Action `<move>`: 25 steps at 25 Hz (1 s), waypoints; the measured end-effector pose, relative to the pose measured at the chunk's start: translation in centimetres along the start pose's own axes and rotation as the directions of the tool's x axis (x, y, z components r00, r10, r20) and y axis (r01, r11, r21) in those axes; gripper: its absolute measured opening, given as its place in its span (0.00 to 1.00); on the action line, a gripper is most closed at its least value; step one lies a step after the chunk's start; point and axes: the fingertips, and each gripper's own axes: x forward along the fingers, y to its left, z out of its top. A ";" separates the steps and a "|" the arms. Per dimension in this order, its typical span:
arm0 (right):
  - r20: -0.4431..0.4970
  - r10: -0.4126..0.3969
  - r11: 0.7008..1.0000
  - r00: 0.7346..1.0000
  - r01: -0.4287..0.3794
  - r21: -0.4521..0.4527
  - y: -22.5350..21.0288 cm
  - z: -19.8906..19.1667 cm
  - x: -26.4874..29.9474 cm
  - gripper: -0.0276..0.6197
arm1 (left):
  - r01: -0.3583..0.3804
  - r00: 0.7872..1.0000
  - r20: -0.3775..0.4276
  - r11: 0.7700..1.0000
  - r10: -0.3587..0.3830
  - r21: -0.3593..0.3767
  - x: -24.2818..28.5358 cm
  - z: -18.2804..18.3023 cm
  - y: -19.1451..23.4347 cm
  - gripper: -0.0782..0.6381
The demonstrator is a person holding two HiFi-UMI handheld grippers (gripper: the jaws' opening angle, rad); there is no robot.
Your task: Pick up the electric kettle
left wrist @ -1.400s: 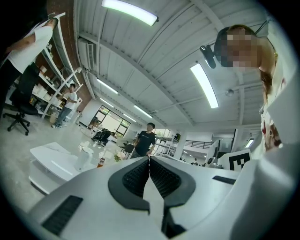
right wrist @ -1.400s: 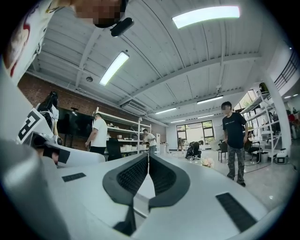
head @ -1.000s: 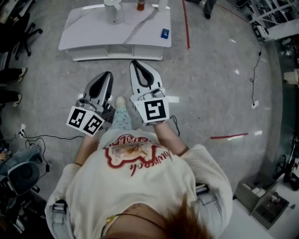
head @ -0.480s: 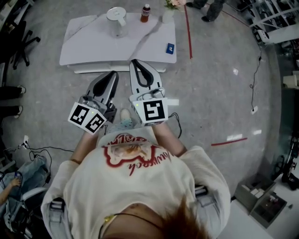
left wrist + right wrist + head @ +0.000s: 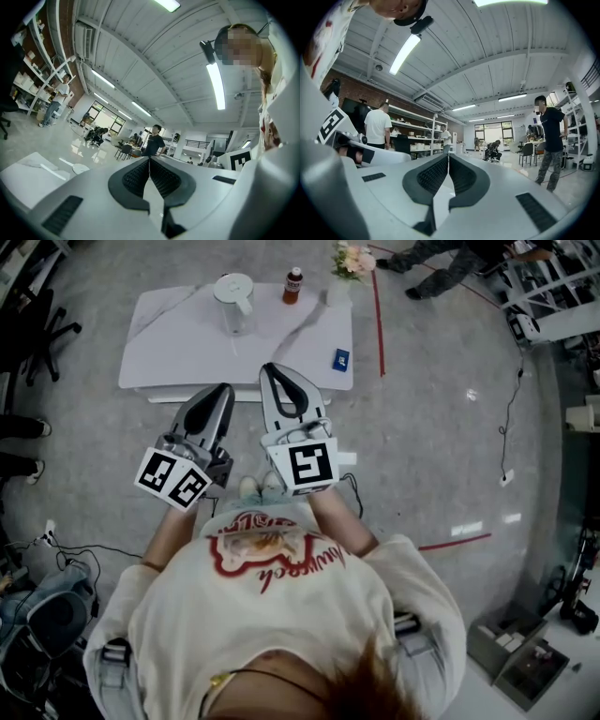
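The electric kettle (image 5: 234, 302), clear-bodied with a white lid and handle, stands near the far edge of a low white table (image 5: 187, 352) in the head view. My left gripper (image 5: 221, 390) and right gripper (image 5: 272, 370) are held side by side in front of the table's near edge, well short of the kettle. Both are shut with nothing between the jaws. In the left gripper view the left gripper (image 5: 150, 159) points out across the room, and in the right gripper view the right gripper (image 5: 448, 156) does the same. Neither gripper view shows the kettle.
On the table stand a small brown bottle (image 5: 293, 285), a vase of flowers (image 5: 349, 262) and a blue card (image 5: 340, 359). Red tape lines (image 5: 378, 306) cross the floor. Cables (image 5: 66, 554) lie at the left. People (image 5: 551, 136) stand in the room beyond.
The table with the kettle has drawn nearer and come fully into the head view, bringing bottle and flowers into sight. Both grippers stay shut and side by side.
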 end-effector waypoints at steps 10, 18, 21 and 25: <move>-0.020 0.031 0.999 0.999 -0.031 0.023 -2.0 -1.1 1.1 0.07 | -0.057 0.997 0.043 0.998 0.057 0.005 1.2 0.5 0.4 0.13; 0.013 -0.010 0.999 1.000 0.010 0.041 -1.1 0.0 2.4 0.07 | -0.033 0.999 0.033 0.999 0.032 0.008 0.5 1.8 2.0 0.13; 0.012 -0.049 0.997 0.999 0.048 0.057 -0.9 -0.4 2.8 0.07 | -0.015 1.000 0.021 1.000 0.015 0.016 0.5 2.0 2.9 0.13; -0.021 -0.058 0.996 0.998 0.060 0.067 -0.6 -2.1 3.8 0.07 | -0.027 1.000 0.005 1.000 0.027 0.008 0.5 1.4 4.9 0.13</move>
